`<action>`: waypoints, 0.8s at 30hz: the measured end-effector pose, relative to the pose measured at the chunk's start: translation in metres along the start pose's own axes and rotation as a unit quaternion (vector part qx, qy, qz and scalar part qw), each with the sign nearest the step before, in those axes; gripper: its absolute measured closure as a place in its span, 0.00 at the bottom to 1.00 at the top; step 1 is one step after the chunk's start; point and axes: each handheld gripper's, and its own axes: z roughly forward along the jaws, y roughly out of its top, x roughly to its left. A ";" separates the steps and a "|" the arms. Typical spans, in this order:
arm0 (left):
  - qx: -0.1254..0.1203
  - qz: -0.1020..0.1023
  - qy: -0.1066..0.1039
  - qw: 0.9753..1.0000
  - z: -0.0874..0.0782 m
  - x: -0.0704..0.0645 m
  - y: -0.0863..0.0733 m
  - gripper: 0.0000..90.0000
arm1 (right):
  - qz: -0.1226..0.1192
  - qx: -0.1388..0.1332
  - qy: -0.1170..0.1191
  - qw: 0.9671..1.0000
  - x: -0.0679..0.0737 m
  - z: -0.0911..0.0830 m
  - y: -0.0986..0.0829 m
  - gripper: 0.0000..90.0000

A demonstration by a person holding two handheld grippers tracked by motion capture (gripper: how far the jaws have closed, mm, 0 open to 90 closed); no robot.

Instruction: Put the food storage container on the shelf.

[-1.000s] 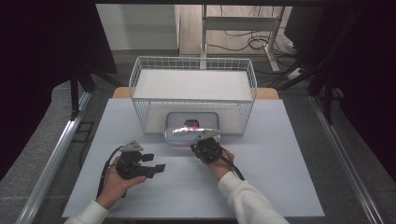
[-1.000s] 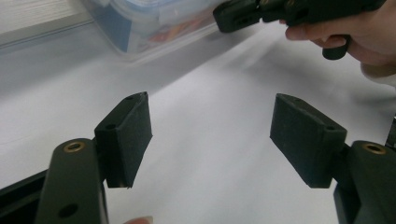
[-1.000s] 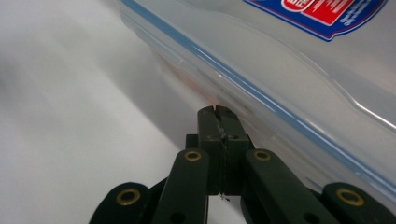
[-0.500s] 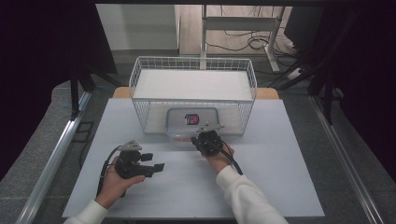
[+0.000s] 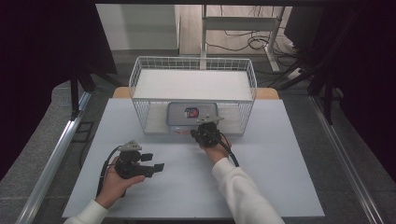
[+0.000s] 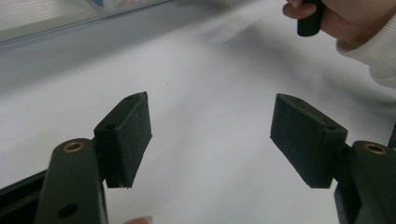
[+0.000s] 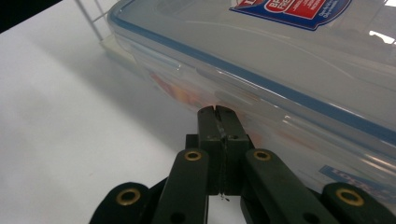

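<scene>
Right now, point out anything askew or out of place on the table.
The clear plastic lidded container sits half through the open front of the white wire basket, resting on the white table. The right gripper, jaws shut, touches its side.

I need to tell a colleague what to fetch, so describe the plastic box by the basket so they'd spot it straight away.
Find the white wire basket at the table's far side. At its near wall lies a flat clear container, the shut right gripper at its edge. Its blue-rimmed lid and red-and-blue label set it apart.
</scene>
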 end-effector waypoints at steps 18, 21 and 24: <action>-0.002 -0.003 -0.004 1.000 -0.001 0.005 0.000 0.32 | 0.030 0.000 0.004 1.000 -0.010 0.009 0.012 0.99; -0.004 -0.007 -0.003 1.000 0.000 0.005 0.000 0.32 | 0.015 -0.005 0.011 1.000 -0.005 -0.002 0.012 0.99; -0.004 -0.006 0.001 1.000 0.001 0.005 0.000 0.32 | 0.001 -0.005 0.016 1.000 -0.003 -0.015 0.009 0.99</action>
